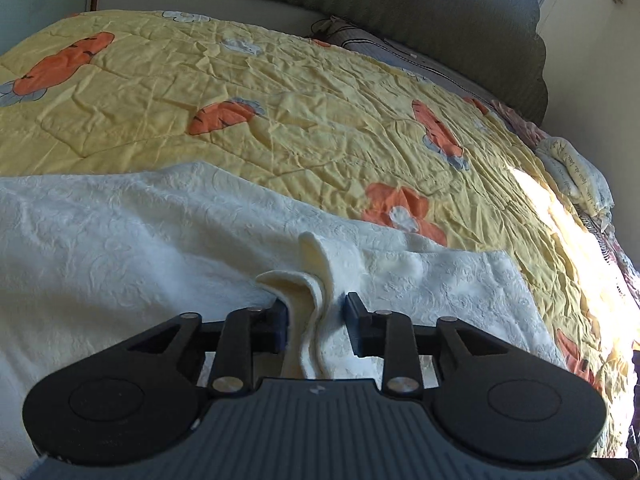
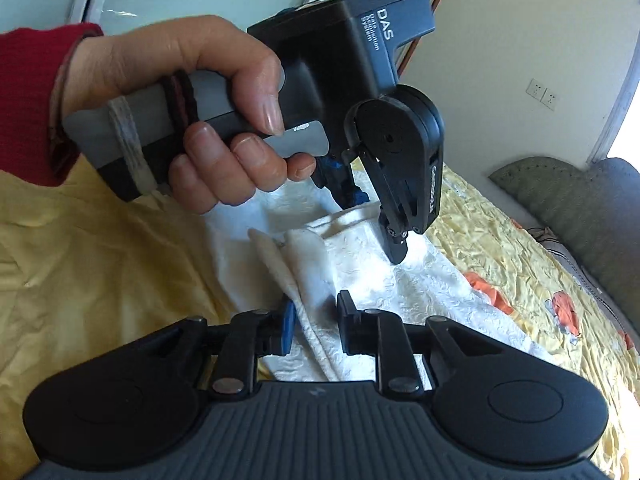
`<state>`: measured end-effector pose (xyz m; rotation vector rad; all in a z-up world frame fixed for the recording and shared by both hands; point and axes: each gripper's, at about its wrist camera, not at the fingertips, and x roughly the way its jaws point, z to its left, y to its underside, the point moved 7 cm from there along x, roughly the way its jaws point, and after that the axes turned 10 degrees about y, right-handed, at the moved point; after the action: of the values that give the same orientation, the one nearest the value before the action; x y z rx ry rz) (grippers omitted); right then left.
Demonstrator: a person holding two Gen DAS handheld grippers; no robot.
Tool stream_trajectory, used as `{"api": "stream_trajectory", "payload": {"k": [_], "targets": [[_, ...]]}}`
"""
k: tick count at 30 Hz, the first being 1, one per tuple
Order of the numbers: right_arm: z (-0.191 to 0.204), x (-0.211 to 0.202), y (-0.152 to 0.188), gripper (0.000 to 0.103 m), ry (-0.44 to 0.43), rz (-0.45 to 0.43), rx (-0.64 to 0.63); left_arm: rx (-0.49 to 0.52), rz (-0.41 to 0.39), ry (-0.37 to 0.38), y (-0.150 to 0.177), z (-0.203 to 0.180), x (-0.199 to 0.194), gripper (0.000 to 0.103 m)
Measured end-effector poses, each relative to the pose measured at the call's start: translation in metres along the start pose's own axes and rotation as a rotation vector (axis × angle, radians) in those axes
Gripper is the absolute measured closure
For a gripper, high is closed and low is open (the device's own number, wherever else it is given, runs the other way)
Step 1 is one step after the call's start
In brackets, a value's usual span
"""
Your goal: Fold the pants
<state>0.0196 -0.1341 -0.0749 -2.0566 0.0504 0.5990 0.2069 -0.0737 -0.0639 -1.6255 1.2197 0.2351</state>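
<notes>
The white pants (image 1: 140,240) lie on the bed, on a yellow quilt (image 1: 200,92) with orange carrots. Nearest to the left wrist camera, the left gripper (image 1: 316,326) stands part open around a raised cream fold (image 1: 308,304) of the pants. One pad touches the fold and the other is clear of it, so nothing is clamped.

In the right wrist view, the right gripper (image 2: 314,326) is also part open, with a ridge of the same cloth between its pads. I cannot tell if the pads press on it. Beyond it, a hand (image 2: 192,120) in a red sleeve (image 2: 28,100) holds the left gripper over the pants.

The risk, I think, is that the loose fold slips out if either gripper lifts before it closes. The fold then falls crooked. The two grippers are also near each other and could bump.
</notes>
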Motion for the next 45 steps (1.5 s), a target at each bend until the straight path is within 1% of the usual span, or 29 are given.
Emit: {"api": "stream_trajectory", "payload": {"k": [2,3,4,6,7,8,10,11,13,15,17,18,19,20,21,23,25,26,27,29,33,36,37,39,40,41,42,43,45], "targets": [[-0.009,-0.018,-0.01,0.081,-0.073,-0.059,0.089,-0.026,-0.04,-0.039,-0.006,0.012,-0.014,0.053],[-0.013,-0.021,-0.014,0.081,-0.079,-0.075,0.118,-0.034,-0.062,-0.06,-0.009,0.017,-0.02,0.052],[-0.017,-0.023,-0.016,0.081,-0.055,-0.086,0.134,-0.042,-0.082,-0.085,-0.011,0.021,-0.026,0.053],[-0.016,-0.013,-0.018,0.081,0.009,-0.07,0.086,-0.053,-0.106,-0.155,-0.016,0.029,-0.037,0.053],[-0.013,-0.004,-0.016,0.081,0.021,-0.046,0.056,-0.059,-0.111,-0.165,-0.017,0.031,-0.042,0.054],[-0.014,0.007,-0.012,0.081,0.021,-0.028,0.036,-0.068,-0.112,-0.155,-0.016,0.032,-0.046,0.053],[-0.008,0.015,-0.009,0.081,0.016,-0.013,-0.01,-0.113,-0.097,-0.092,-0.014,0.032,-0.052,0.053],[0.004,0.011,-0.006,0.081,0.027,-0.007,-0.052,-0.137,-0.09,-0.058,-0.012,0.032,-0.056,0.053],[0.014,0.013,-0.002,0.081,0.077,0.019,-0.113,-0.171,-0.075,-0.001,-0.01,0.03,-0.062,0.053],[0.019,0.017,0.003,0.081,0.108,0.035,-0.162,-0.201,-0.062,0.048,-0.006,0.026,-0.065,0.052],[0.02,0.012,0.006,0.081,0.116,0.041,-0.186,-0.218,-0.052,0.097,-0.002,0.021,-0.07,0.052],[0.027,0.008,0.006,0.081,0.12,0.04,-0.191,-0.224,-0.047,0.119,0.0,0.018,-0.071,0.051],[0.028,0.007,0.008,0.081,0.142,0.049,-0.206,-0.23,-0.039,0.141,0.002,0.016,-0.073,0.048],[0.03,0.01,0.011,0.077,0.173,0.057,-0.237,-0.24,-0.029,0.166,0.004,0.013,-0.073,0.044],[0.031,0.013,0.014,0.073,0.207,0.051,-0.276,-0.256,-0.019,0.187,0.007,0.012,-0.074,0.044],[0.031,0.023,0.016,0.068,0.277,0.034,-0.344,-0.291,0.009,0.241,0.012,0.01,-0.074,0.044],[0.034,0.02,0.015,0.07,0.292,0.022,-0.356,-0.336,0.041,0.297,0.017,0.009,-0.072,0.042],[0.034,0.022,0.015,0.077,0.292,0.019,-0.358,-0.371,0.06,0.333,0.021,0.008,-0.07,0.041],[0.033,0.022,0.015,0.094,0.297,0.02,-0.364,-0.394,0.076,0.362,0.023,0.008,-0.068,0.041],[0.028,0.019,0.011,0.096,0.3,-0.006,-0.326,-0.436,0.106,0.389,0.028,0.009,-0.062,0.039],[-0.002,0.008,-0.001,0.096,0.234,-0.04,-0.114,-0.496,0.137,0.392,0.035,0.014,-0.046,0.038],[-0.015,0.0,-0.006,0.096,0.185,-0.062,-0.023,-0.542,0.137,0.411,0.033,0.015,-0.03,0.038],[-0.016,-0.001,-0.007,0.096,0.161,-0.063,-0.002,-0.563,0.13,0.409,0.033,0.017,-0.025,0.039],[-0.014,0.0,-0.007,0.096,0.138,-0.065,-0.002,-0.579,0.122,0.4,0.031,0.02,-0.015,0.058],[-0.011,0.002,-0.007,0.096,0.135,-0.061,-0.017,-0.587,0.124,0.377,0.031,0.023,-0.012,0.085],[-0.007,0.002,-0.006,0.096,0.129,-0.058,-0.03,-0.581,0.119,0.36,0.032,0.025,-0.011,0.099],[-0.004,0.004,-0.005,0.096,0.122,-0.057,-0.037,-0.572,0.105,0.363,0.031,0.026,-0.013,0.099],[-0.001,0.007,-0.004,0.096,0.107,-0.058,-0.037,-0.561,0.085,0.345,0.032,0.027,-0.017,0.099],[0.004,0.011,-0.001,0.096,0.074,-0.054,-0.023,-0.467,0.022,0.243,0.031,0.029,-0.03,0.099]]}}
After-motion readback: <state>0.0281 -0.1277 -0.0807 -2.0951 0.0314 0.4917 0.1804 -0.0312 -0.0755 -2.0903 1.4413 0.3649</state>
